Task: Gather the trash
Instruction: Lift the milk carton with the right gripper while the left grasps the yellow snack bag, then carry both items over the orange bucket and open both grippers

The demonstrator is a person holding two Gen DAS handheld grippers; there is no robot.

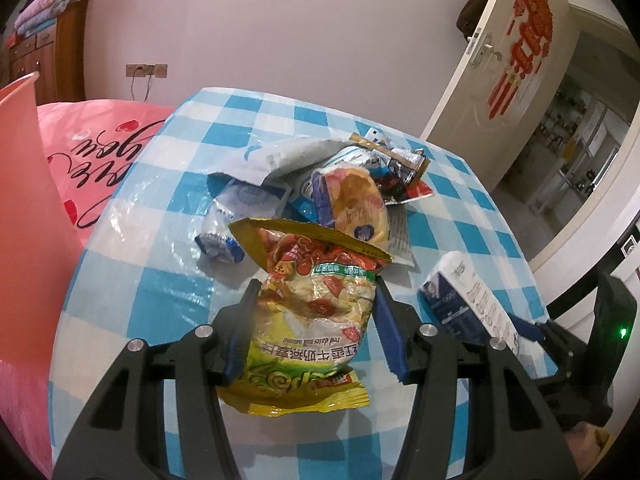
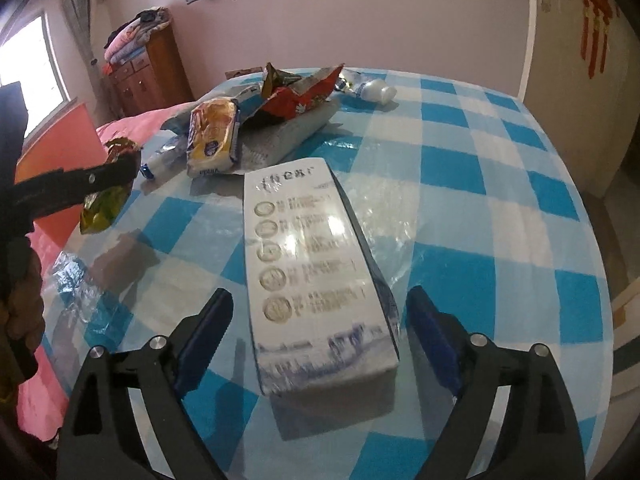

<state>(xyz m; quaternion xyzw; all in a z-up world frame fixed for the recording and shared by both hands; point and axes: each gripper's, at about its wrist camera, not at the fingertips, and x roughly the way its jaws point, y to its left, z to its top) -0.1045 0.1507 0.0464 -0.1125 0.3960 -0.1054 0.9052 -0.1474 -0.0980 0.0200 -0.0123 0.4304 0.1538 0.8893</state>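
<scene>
2 handheld grippers work a round table (image 2: 500, 152) spread with a blue-and-white checked cloth, where a trash pickup is plainly under way. At the table's near left edge, the left gripper (image 1: 316, 300) is clamped on a yellow oatmeal packet (image 1: 312, 308), its blue pads pressing both sides of the crinkled bag — which the right wrist view shows lifted clear of the cloth. A pink bin (image 1: 28, 200) rises just off the table's left edge, beside a pink bedspread (image 1: 92, 148); whether anything lies inside cannot be told.

Toward the near right edge, the right gripper (image 2: 320, 320) straddles a white milk carton (image 2: 316, 280) lying flat on its side. Its fingers stand wide apart, 1 on each flank, with clear gaps between pads and carton — nothing is gripped yet.

Much appears left to do. Around the middle and far side of the table sits a loose pile: a yellow biscuit wrapper (image 1: 352, 204), a crumpled white-and-blue bag (image 1: 248, 196), a red snack wrapper (image 2: 300, 98) and a small white bottle (image 2: 376, 92) near the far edge.

By these views, the packet seems 1 short carry from the bin, the carton a squeeze away from being taken, and at least 4 further pieces wait untouched. The job looks to be in its early stretch.
</scene>
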